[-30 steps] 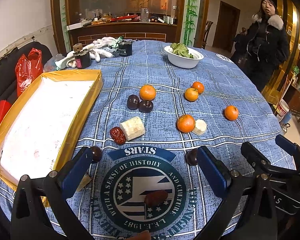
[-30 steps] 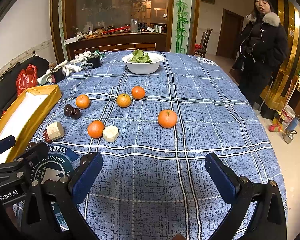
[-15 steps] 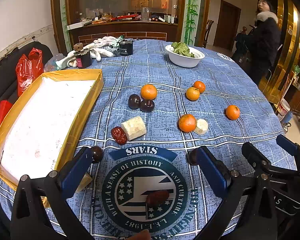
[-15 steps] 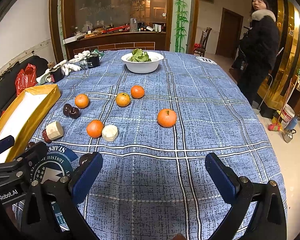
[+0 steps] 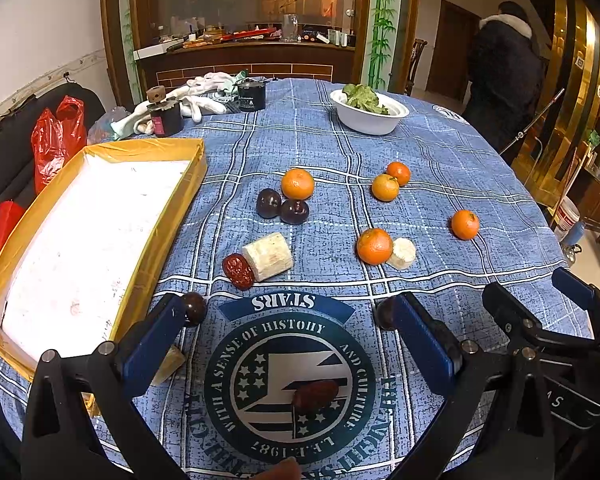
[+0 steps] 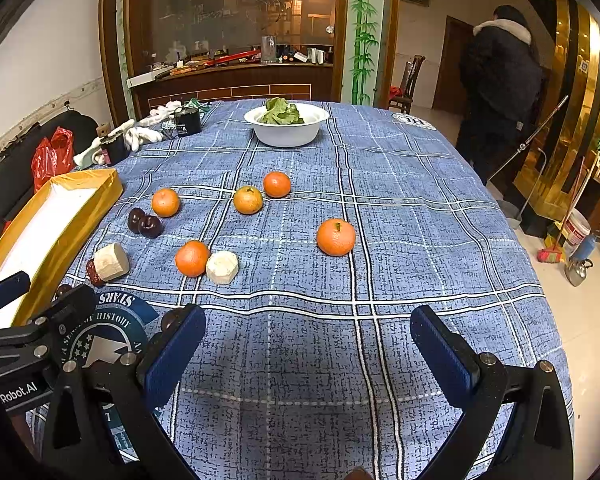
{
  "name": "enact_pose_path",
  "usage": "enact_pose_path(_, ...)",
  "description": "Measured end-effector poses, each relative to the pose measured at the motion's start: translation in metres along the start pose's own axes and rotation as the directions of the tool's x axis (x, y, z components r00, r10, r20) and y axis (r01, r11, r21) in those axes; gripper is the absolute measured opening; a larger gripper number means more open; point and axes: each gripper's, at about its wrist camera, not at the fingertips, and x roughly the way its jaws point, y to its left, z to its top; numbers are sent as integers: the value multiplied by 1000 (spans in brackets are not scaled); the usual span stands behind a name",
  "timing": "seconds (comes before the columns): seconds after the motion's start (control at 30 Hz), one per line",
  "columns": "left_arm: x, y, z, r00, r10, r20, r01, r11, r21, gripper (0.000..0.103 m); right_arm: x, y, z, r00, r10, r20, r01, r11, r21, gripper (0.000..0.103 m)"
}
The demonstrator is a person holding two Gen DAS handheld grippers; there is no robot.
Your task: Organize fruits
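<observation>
Several oranges lie on the blue checked tablecloth, one (image 5: 297, 184) beside two dark plums (image 5: 282, 207), one (image 6: 335, 237) alone at mid-table. Two pale sugarcane chunks (image 5: 267, 256) (image 6: 221, 267) lie there, the larger touching a red date (image 5: 239, 271). Another date (image 5: 315, 395) lies on the round emblem between my left fingers. A small dark fruit (image 5: 193, 309) sits by the left fingertip. My left gripper (image 5: 288, 332) is open and empty above the emblem. My right gripper (image 6: 308, 340) is open and empty over bare cloth. A yellow-rimmed white tray (image 5: 162, 216) stands at the left.
A white bowl of greens (image 6: 287, 125) stands at the far side. Dark jars (image 5: 165, 114) and white gloves (image 5: 204, 96) lie at the back left. Red bags (image 5: 58, 132) hang off the table's left. A person in a dark coat (image 6: 500, 92) stands far right.
Both grippers have stayed almost still and open. The person at the far right has turned away from the table.
</observation>
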Motion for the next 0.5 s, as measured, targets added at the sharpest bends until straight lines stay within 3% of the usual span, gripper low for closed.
enact_pose_path(0.5,2,2,0,1000,-4,-5,4,1000,-1,103,1,1,1,1000,2,-1,-2,1000,1,103)
